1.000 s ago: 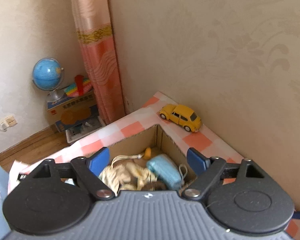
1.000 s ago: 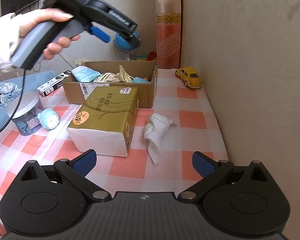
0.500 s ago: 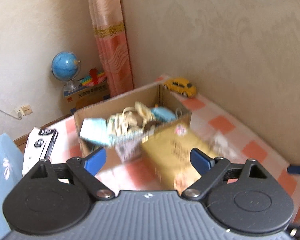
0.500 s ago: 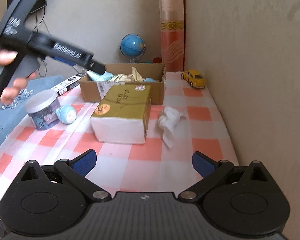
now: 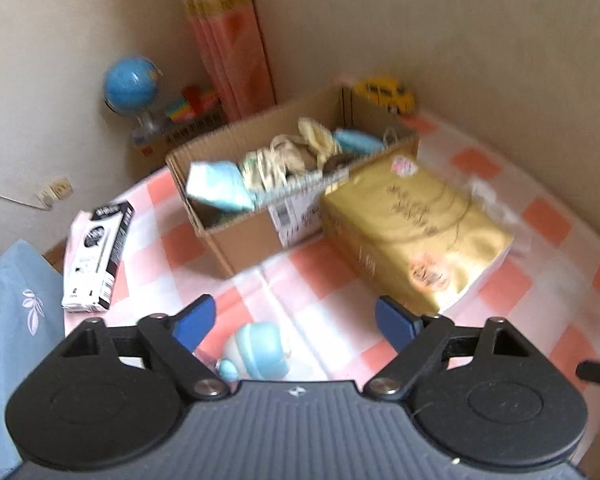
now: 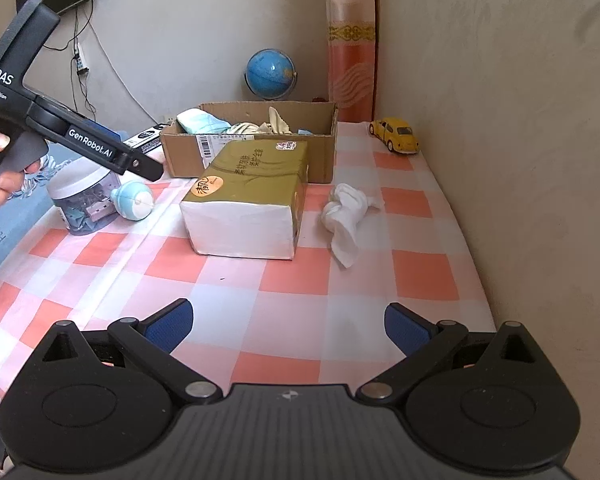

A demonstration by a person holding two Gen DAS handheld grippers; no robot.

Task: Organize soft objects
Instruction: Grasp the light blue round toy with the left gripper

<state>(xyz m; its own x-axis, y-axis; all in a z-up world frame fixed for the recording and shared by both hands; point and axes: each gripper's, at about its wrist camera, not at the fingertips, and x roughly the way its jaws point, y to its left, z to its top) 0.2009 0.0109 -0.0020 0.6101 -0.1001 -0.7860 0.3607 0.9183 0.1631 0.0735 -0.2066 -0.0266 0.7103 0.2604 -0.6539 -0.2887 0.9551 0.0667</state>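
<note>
Holding several soft items already, the cardboard box [image 6: 249, 151] awaits the white cloth [image 6: 346, 216] lying on the table [image 6: 284, 280] while the empty left gripper [image 5: 296, 322] is closing and the right gripper [image 6: 288, 320] gapes wide.

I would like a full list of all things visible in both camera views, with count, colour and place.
cardboard box: 1, brown, far end of table, holds soft items
tissue pack: 1, gold and white, in front of box
white cloth: 1, right of pack
round toy: 1, pale blue, beside jar
jar: 1, clear, white lid, left side
toy car: 1, yellow, by wall
globe: 1, blue, behind box
left tongs: closing, nothing between them
right tongs: open, empty
</note>
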